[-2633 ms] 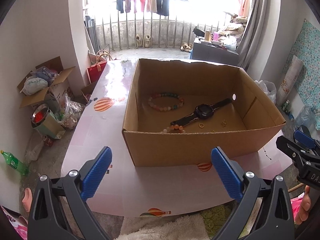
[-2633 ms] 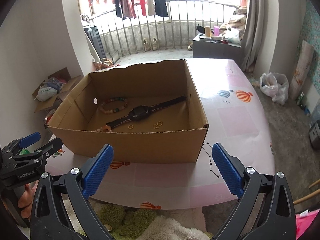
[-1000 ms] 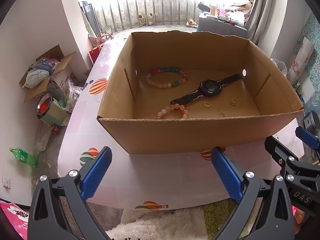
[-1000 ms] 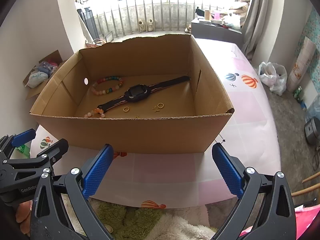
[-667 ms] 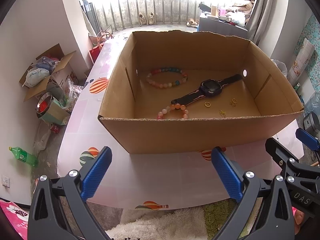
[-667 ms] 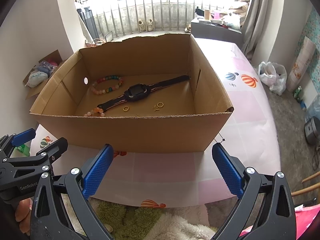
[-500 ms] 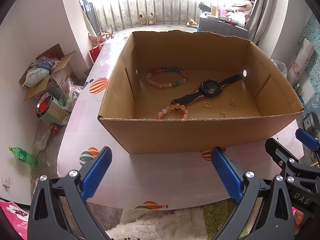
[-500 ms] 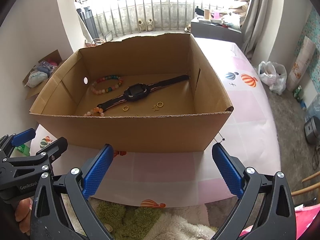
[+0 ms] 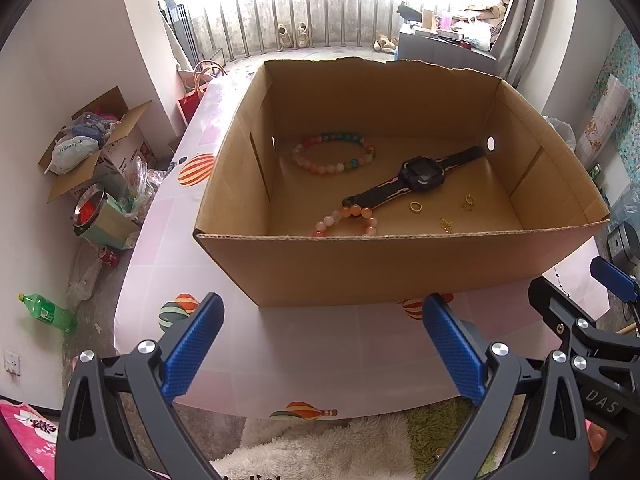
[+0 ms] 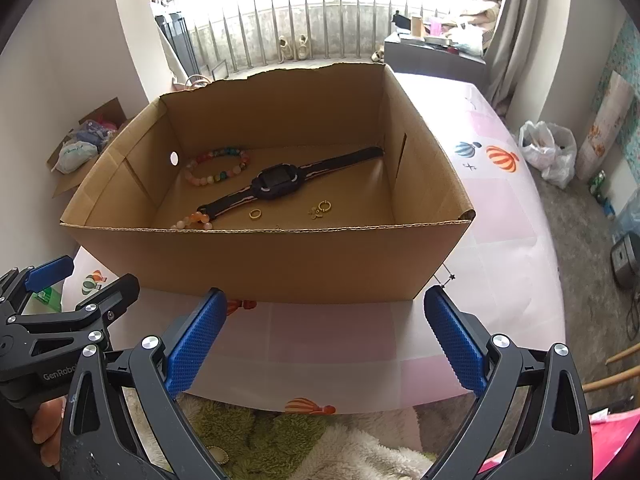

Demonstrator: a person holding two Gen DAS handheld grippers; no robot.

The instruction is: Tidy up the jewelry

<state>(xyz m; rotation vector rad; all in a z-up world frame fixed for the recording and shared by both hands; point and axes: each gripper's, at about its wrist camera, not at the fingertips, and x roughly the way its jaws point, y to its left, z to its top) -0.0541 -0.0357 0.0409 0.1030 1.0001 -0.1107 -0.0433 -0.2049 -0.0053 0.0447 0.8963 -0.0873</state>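
While both grippers hang short of the surface's near edge, nothing is held: left gripper (image 9: 322, 344) jaws apart, right gripper (image 10: 326, 342) jaws apart, blue pads clear of everything. Bare pink surface (image 9: 320, 344) runs between pads and box, so there is open room at 6 o'clock. Shaggy rug (image 10: 280, 436) on the floor below the edge.

Cardboard box (image 9: 400, 268) sits ahead at 12 o'clock, open top, near wall upright, rims ragged at the far wall. In the right wrist view more open surface lies at 2–3 o'clock of the box.

Inside, near to far: orange-pink bead bracelet (image 9: 348, 220) close behind the near wall, touching the watch strap end. Gold ring (image 9: 416, 206) just beside the strap; small gold pieces (image 9: 446, 225) and gold earring (image 9: 467, 201) apart from each other toward 2 o'clock. Black watch (image 9: 420, 172) lies diagonal mid-floor, far strap end near the right wall hole. Multicolour bead bracelet (image 9: 334, 154) at 11 o'clock, near the far-left corner.

Box floor at 1–3 o'clock is bare.
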